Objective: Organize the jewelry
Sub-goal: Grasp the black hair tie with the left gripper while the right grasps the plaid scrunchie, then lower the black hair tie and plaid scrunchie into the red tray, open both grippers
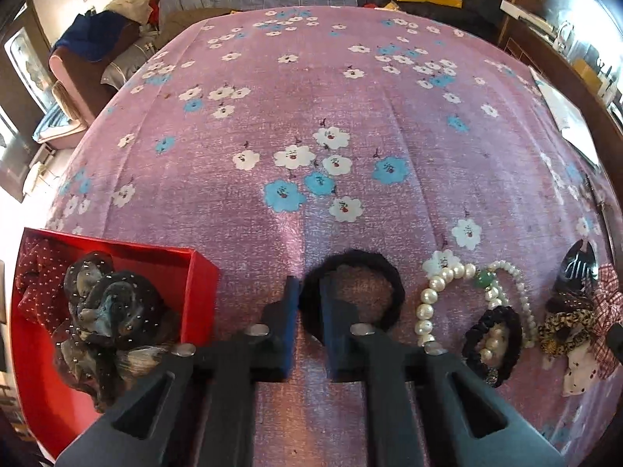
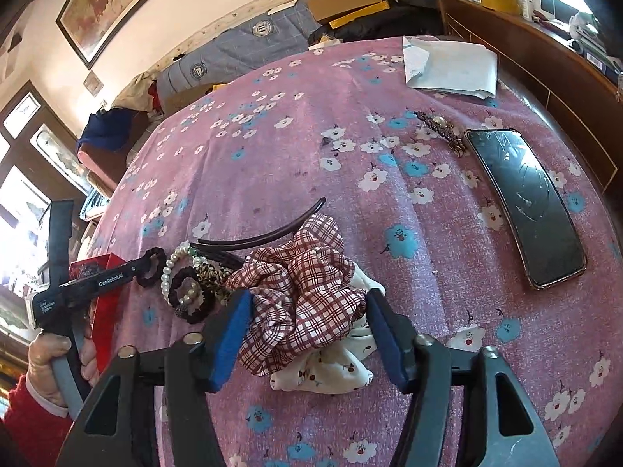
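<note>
My left gripper point(image 1: 309, 292) is shut on the rim of a black hair tie point(image 1: 373, 264) lying on the pink flowered bedspread point(image 1: 311, 97). To its left stands a red box point(image 1: 194, 295) holding dark scrunchies point(image 1: 109, 311). To its right lie a pearl bracelet point(image 1: 428, 303), a small black tie with pearls point(image 1: 492, 342) and a leopard scrunchie point(image 1: 560, 327). My right gripper point(image 2: 307, 307) is open, its fingers either side of a red plaid scrunchie point(image 2: 307, 292) that lies on a white cherry-print scrunchie point(image 2: 331, 369). A black headband point(image 2: 272, 233) lies behind.
A phone point(image 2: 525, 206) lies at the right beside a dark chain bracelet point(image 2: 440, 128). White folded paper point(image 2: 447, 66) sits at the far right. A wooden bed frame point(image 2: 545, 62) borders the right. Bedding and boxes pile at the far end.
</note>
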A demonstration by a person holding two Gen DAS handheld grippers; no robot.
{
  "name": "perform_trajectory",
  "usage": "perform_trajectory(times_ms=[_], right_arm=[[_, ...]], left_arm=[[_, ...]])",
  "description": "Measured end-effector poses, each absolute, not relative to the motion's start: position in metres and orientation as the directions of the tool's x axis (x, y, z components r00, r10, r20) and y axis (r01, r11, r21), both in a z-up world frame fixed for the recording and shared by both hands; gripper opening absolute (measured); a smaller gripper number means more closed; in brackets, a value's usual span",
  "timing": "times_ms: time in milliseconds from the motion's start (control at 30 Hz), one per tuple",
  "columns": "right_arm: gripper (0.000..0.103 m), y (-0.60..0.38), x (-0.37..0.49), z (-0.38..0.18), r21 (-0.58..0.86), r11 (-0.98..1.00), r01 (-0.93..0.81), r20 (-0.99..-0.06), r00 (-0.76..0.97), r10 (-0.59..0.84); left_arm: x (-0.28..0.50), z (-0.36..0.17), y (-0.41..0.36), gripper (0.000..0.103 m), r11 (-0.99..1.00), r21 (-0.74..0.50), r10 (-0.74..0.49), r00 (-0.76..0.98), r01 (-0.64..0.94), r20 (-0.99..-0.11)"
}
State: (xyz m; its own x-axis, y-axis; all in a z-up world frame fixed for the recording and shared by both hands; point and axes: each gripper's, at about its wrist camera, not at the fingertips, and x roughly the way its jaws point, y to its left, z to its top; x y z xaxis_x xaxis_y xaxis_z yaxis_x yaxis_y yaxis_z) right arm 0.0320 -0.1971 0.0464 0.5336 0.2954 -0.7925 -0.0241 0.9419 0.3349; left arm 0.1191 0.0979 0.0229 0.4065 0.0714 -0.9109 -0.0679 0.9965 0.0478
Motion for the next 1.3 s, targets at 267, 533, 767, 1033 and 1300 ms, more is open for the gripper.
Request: perform_trajectory(times_ms=[267,533,767,1033,1300], right_arm=[[0.016,-0.197,0.029,0.053,0.339,0.94,-0.032,-0.787,0.538,0.302],[0.014,-0.208,0.011,0.074,0.369,0.929,-0.019,-0.76,0.57,0.313],[0.014,-0.209,-0.012,0.102,0.373,0.928,-0.028,-0.729,0.61,0.311],[0.014,-0.157,-0.024,0.116,0.383,0.916,-0.119,-0.716,0.589,0.375],[0.015,-0.047,-0.027,0.119,0.397,0.859,-0.324,-0.713,0.479,0.511]], left_arm=[[0.108,0.042,0.099,0.008,0.997,-0.012,0.02,0.435,-0.07,-0.9],[0.073,0.092,0.088,0.008,0.998,-0.065,-0.052,0.52,-0.006,-0.853],[0.035,0.12,0.113,0.008,0.986,-0.159,-0.11,0.556,-0.041,-0.824],[-0.015,0.134,0.189,0.009,0.975,-0.141,-0.021,0.569,-0.169,-0.822],[-0.06,0.122,0.284,0.009,0.945,-0.074,0.103,0.502,-0.32,-0.859]])
